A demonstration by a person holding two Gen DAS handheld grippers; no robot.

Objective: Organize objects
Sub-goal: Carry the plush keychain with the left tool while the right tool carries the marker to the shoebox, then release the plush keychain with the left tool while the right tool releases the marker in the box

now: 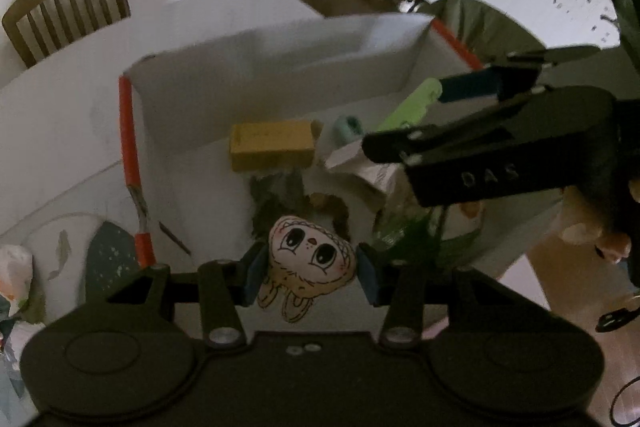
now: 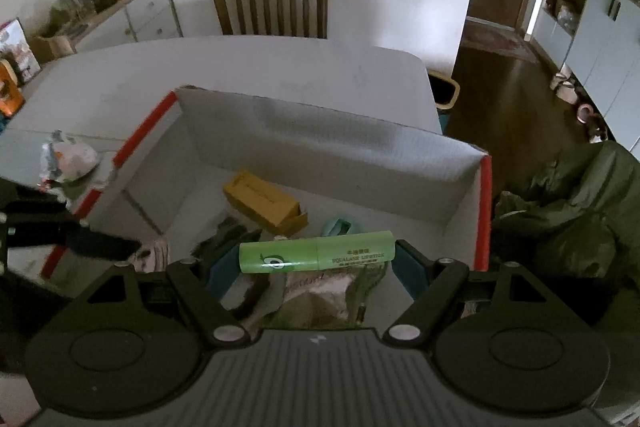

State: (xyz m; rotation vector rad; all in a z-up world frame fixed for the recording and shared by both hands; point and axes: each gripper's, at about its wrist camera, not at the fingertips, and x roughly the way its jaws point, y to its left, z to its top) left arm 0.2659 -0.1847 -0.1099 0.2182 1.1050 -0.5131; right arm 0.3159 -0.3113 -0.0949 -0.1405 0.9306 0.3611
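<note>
White bench carries my box: left hand-held gripper clamps one plush charm; only right hand-held gripper, clamping one green lipstick tube, shows its label.

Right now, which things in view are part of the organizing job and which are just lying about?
In the job:
- cartoon-face plush, clamped in the left gripper
- green lip balm tube, held endwise in the right gripper
- white cardboard box
- yellow carton and teal roll, already in the box

Lying about:
- wooden chair
- green bag
- crumpled wrapper on the table
</note>
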